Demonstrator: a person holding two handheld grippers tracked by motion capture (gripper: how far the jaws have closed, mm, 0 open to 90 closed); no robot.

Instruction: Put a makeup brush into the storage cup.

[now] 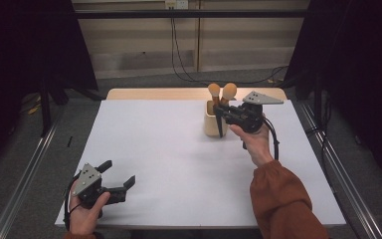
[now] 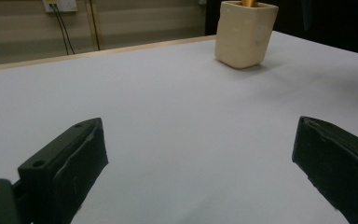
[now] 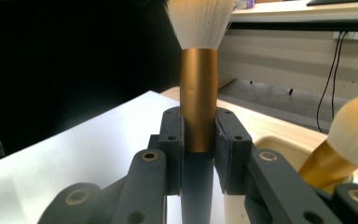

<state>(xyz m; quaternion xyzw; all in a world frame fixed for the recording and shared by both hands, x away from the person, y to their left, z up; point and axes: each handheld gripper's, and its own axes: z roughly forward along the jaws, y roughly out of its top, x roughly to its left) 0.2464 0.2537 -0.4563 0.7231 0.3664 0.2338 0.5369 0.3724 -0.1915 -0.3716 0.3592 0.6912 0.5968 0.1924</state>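
Gripping: a brush point(image 3: 198, 93) is clamped between the jaws of the right gripper point(image 1: 222, 113), at the gold ferrule.
Brush look: pale bristles are seen on top, a gold ferrule below them, then a dark handle; it is held upright.
Brush place: it is held over the cup point(image 1: 214, 122), at the table's far right part.
Second brush point(image 3: 342, 147): it is leaned in the cup, bristles up.
Left gripper point(image 1: 118, 175): the jaws are spread wide over bare tabletop, with nothing between them, at the near left corner.
Edges: the cup is set near the far edge of the table point(image 1: 169, 149).
Open room: a wide bare stretch is left between the grippers.
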